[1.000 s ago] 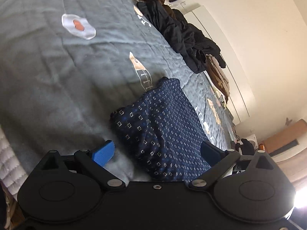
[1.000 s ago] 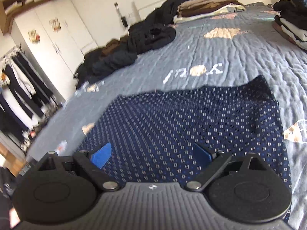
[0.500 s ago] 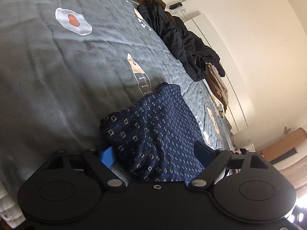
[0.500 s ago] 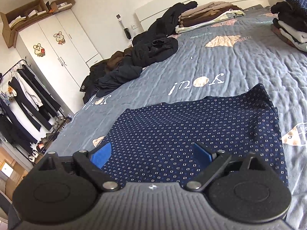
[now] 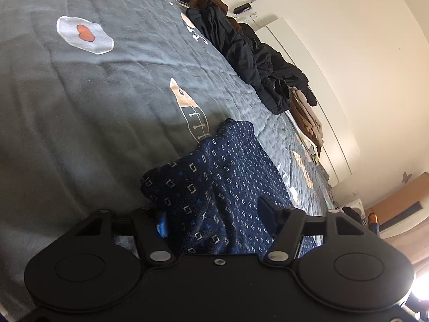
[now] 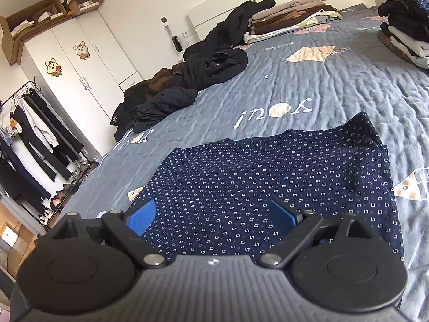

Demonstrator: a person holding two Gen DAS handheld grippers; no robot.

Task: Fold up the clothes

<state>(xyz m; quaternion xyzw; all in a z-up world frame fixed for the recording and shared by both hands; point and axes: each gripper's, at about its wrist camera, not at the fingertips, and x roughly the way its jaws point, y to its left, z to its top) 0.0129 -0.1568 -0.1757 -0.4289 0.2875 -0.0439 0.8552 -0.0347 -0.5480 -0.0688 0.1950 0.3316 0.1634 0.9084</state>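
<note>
Garment (image 6: 268, 182), navy with small squares, lies flat on the grey bed (image 6: 335, 91) right ahead of the right hand-held gripper (image 6: 214, 214), whose jaws stand wide above the cloth. Left hand-held gripper (image 5: 214, 220) has a bunched corner of the garment between its jaws, which are closing. Dark clothes pile (image 6: 209, 67) well beyond.

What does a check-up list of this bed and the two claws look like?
Surface: grey quilted bedspread with cartoon prints.
Job's things: navy patterned garment spread flat, one corner bunched.
Clutter: heap of dark unfolded clothes; stacks of folded clothes near the headboard.
Claws: left claw closing, bunched corner between its jaws; right claw open above the garment.
Cables: nothing seen.
Surroundings: white wardrobe, clothes rack, hairbrush on wall.
</note>
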